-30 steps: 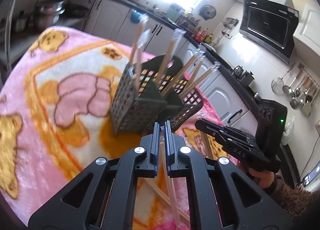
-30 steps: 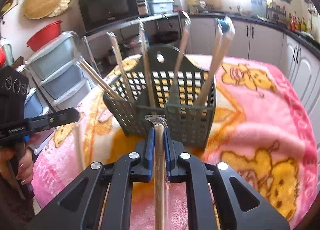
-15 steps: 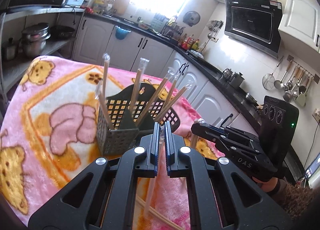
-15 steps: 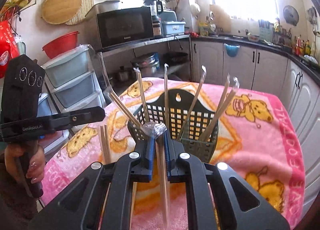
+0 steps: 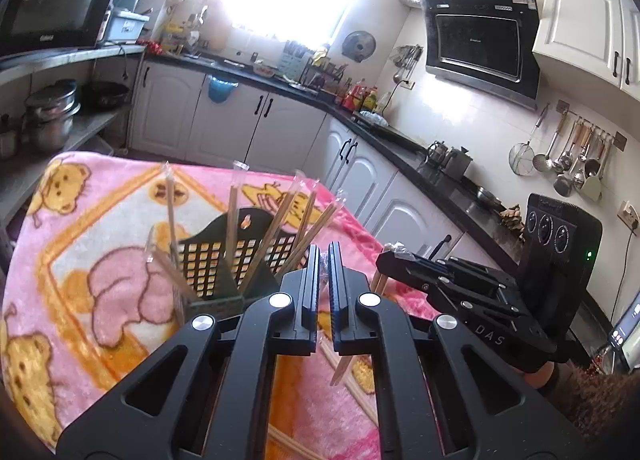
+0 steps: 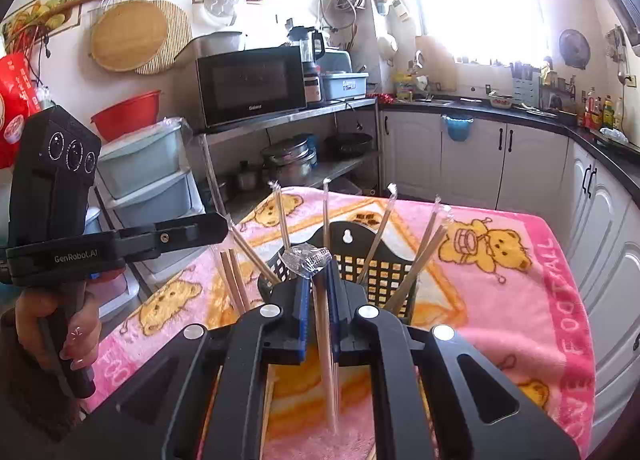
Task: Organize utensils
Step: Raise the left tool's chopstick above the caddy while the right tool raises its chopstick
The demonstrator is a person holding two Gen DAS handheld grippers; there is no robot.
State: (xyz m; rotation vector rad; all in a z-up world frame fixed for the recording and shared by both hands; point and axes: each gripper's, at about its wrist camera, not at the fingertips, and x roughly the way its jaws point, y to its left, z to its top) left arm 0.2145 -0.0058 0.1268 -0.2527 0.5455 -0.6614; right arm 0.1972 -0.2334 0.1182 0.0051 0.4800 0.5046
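Observation:
A dark green slotted utensil basket [image 5: 216,260] [image 6: 376,264] stands on the pink bear blanket [image 5: 100,220] with several plastic-wrapped chopsticks upright in it. My left gripper [image 5: 324,250] [image 6: 222,226] is shut on a wrapped chopstick pair [image 6: 234,284], which hangs below its tips left of the basket. My right gripper [image 6: 317,274] [image 5: 386,258] is shut on another wrapped chopstick pair [image 6: 326,340] [image 5: 378,284]; its crinkled wrapper end sticks up above the jaws. Both grippers hover on the near side of the basket, above its rim.
Loose chopsticks [image 5: 356,384] lie on the blanket under the grippers. A metal shelf with pots [image 5: 52,116] and plastic drawers [image 6: 140,180] stand left of the table. White cabinets [image 6: 472,156] run behind. A person's hand [image 6: 60,324] grips the left handle.
Both grippers have risen and drawn back from the basket, each carrying its chopstick pair up off the blanket. The basket now sits lower and smaller in both views.

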